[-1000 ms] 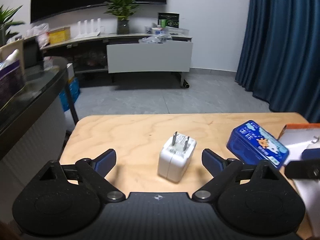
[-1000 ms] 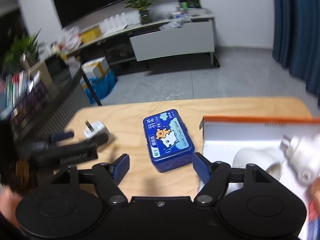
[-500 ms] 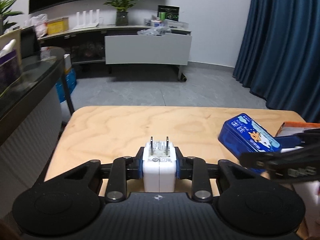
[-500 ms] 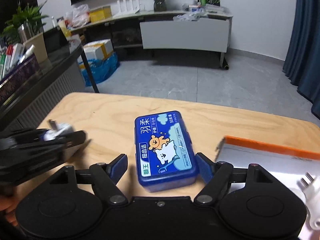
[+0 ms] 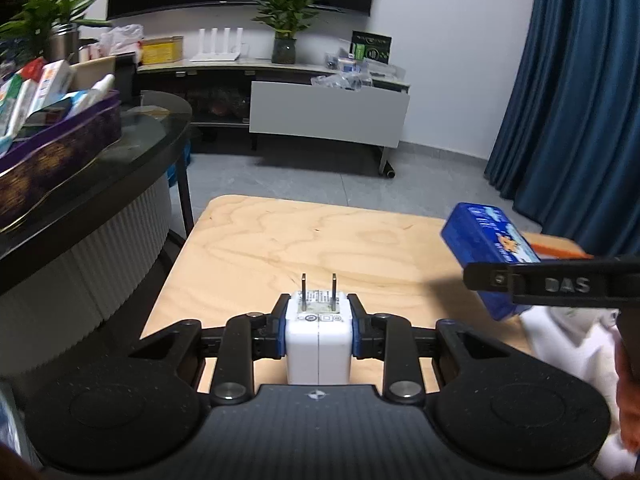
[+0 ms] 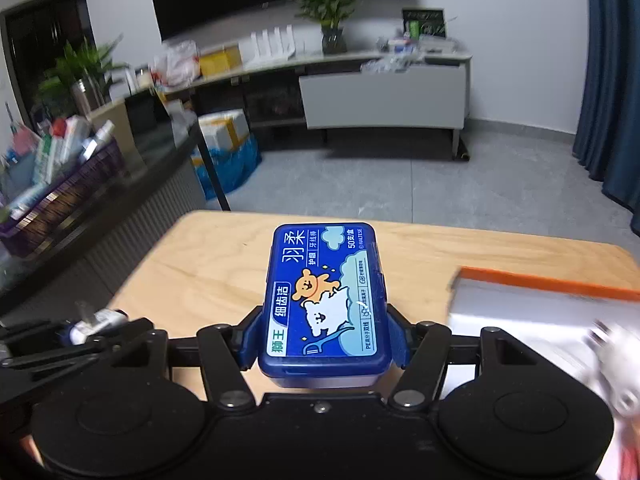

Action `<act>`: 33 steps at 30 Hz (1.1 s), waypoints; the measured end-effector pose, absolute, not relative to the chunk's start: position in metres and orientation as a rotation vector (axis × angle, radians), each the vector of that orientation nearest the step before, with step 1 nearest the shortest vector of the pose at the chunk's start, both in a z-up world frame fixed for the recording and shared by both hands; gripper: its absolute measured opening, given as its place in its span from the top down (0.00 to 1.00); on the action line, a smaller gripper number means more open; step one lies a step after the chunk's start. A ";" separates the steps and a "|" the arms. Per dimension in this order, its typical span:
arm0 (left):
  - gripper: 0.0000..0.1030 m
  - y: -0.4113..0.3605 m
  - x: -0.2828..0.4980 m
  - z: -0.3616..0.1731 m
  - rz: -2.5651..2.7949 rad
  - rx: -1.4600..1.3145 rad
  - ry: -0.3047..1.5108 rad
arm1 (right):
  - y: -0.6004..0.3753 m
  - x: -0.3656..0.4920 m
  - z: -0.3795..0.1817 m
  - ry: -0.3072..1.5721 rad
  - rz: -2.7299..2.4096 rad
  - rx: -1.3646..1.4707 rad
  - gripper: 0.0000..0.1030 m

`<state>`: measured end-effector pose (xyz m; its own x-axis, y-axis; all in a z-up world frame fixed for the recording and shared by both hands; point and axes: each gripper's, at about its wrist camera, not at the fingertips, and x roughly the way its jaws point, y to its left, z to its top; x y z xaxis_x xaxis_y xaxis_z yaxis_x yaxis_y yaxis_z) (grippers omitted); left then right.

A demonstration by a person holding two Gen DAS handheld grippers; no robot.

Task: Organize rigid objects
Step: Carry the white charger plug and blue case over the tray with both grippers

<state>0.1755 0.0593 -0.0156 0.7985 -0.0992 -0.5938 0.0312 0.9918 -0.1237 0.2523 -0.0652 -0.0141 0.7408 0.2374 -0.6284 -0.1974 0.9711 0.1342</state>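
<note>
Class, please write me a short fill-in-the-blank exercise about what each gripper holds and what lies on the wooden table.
1. The left gripper is shut on a white ____.
2. The right gripper clamps a ____ box printed with a bear.
3. The charger's two metal prongs point ____ from the camera.
4. The tray has an ____ rim.

Missing words: charger; blue; away; orange

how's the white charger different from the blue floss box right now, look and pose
The white charger is a plain, blocky cube with two metal prongs pointing away from the camera; the blue floss box is a flat, rounded case printed with cartoon bears. The charger sits in the left hand-held gripper, the box in the right hand-held gripper. Both are gripped by their sides, above the wooden table.
</note>
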 end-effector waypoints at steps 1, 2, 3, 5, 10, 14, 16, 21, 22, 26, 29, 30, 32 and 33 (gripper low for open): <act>0.72 0.056 0.169 -0.011 -0.071 -0.117 0.637 | -0.070 0.240 -0.008 0.685 0.239 0.070 0.30; 0.72 0.052 0.163 -0.007 -0.074 -0.122 0.633 | -0.075 0.228 -0.002 0.672 0.239 0.083 0.30; 0.72 0.049 0.156 -0.004 -0.078 -0.131 0.628 | -0.080 0.215 0.003 0.663 0.238 0.091 0.30; 0.72 0.039 0.142 0.002 -0.098 -0.139 0.621 | -0.092 0.190 0.014 0.644 0.223 0.109 0.30; 0.72 0.002 0.104 0.017 -0.176 -0.143 0.591 | -0.132 0.119 0.037 0.566 0.138 0.125 0.30; 0.72 -0.033 0.084 0.022 -0.259 -0.151 0.579 | -0.175 0.069 0.045 0.521 0.029 0.106 0.30; 0.72 -0.052 0.078 0.022 -0.304 -0.142 0.579 | -0.198 0.045 0.048 0.501 -0.034 0.099 0.30; 0.72 -0.092 0.072 0.021 -0.381 -0.110 0.579 | -0.240 0.009 0.047 0.465 -0.134 0.134 0.30; 0.72 -0.098 0.070 0.021 -0.395 -0.101 0.575 | -0.245 0.003 0.047 0.456 -0.140 0.137 0.30; 0.72 -0.112 0.065 0.022 -0.407 -0.083 0.554 | -0.251 -0.008 0.043 0.436 -0.135 0.143 0.30; 0.72 -0.114 0.058 0.021 -0.405 -0.075 0.538 | -0.256 -0.015 0.039 0.431 -0.115 0.148 0.30; 0.72 -0.116 0.053 0.020 -0.400 -0.068 0.533 | -0.256 -0.016 0.037 0.429 -0.106 0.151 0.30; 0.72 -0.116 0.051 0.017 -0.397 -0.068 0.536 | -0.259 -0.020 0.037 0.430 -0.083 0.157 0.30; 0.72 -0.118 0.050 0.017 -0.395 -0.065 0.538 | -0.259 -0.020 0.036 0.433 -0.078 0.158 0.30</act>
